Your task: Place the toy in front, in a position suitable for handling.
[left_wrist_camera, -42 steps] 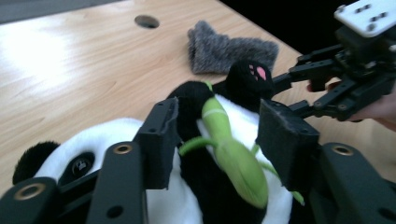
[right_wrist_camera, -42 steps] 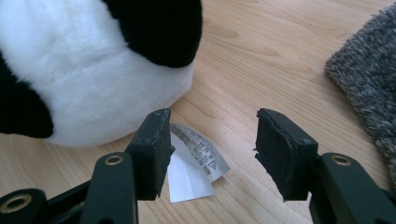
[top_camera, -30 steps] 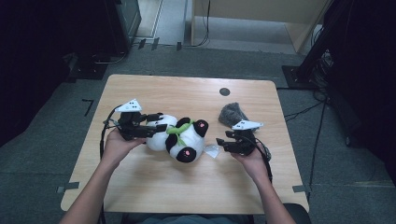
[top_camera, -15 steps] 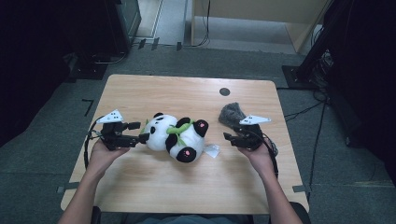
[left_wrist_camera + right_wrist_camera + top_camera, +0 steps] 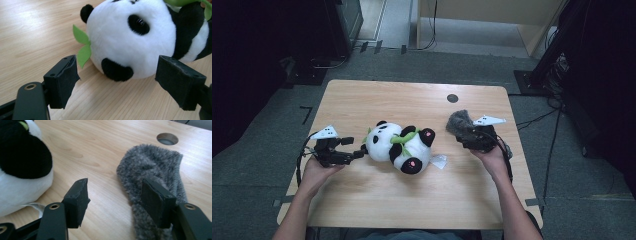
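You are holding both grippers apart from the toys, pinching nothing.

The panda is lying mid-surface. Your left gripper is sitting just beside its head, jaws wide after just opening. Your right gripper, jaws also just widened, is hovering over the grey fuzzy cloth beside the panda.

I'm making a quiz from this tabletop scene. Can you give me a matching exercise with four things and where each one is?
Things:
1. panda
2. grey fuzzy cloth
3. round hole
4. white tag

Places:
A. in the tabletop, near the far edge
B. flat on the wood by the panda's lower end
C. mid-table, lying down
D. at the right gripper

Pairs: 1-C, 2-D, 3-A, 4-B
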A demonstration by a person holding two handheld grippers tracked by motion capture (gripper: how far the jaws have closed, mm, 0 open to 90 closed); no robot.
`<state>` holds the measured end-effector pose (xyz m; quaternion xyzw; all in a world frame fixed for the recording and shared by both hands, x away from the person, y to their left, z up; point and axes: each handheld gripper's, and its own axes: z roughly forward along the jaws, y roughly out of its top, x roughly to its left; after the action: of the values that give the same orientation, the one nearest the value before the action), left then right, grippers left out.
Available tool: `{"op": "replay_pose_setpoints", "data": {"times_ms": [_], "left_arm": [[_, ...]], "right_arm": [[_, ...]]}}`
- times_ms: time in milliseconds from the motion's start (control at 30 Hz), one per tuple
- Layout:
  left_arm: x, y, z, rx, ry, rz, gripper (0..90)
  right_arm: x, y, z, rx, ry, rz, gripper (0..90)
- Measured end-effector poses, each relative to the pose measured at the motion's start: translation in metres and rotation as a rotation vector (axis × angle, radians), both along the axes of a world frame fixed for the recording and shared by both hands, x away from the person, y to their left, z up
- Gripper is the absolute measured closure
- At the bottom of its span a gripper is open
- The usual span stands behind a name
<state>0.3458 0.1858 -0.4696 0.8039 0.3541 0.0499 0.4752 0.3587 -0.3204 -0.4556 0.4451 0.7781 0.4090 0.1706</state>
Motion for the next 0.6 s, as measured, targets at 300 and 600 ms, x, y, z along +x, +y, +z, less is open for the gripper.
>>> {"op": "replay_pose_setpoints", "data": {"times_ms": [300,600], "left_arm": [[-0.004,0.009,-0.011,-0.016,0.009,0.016,16.9],[0.003,-0.002,-0.016,-0.019,-0.009,-0.014,17.5]], "right_arm": [[0.018,-0.017,0.005,-0.002,-0.011,-0.052,40.5],[0.026,-0.038,0.006,0.016,-0.018,-0.103,39.9]]}}
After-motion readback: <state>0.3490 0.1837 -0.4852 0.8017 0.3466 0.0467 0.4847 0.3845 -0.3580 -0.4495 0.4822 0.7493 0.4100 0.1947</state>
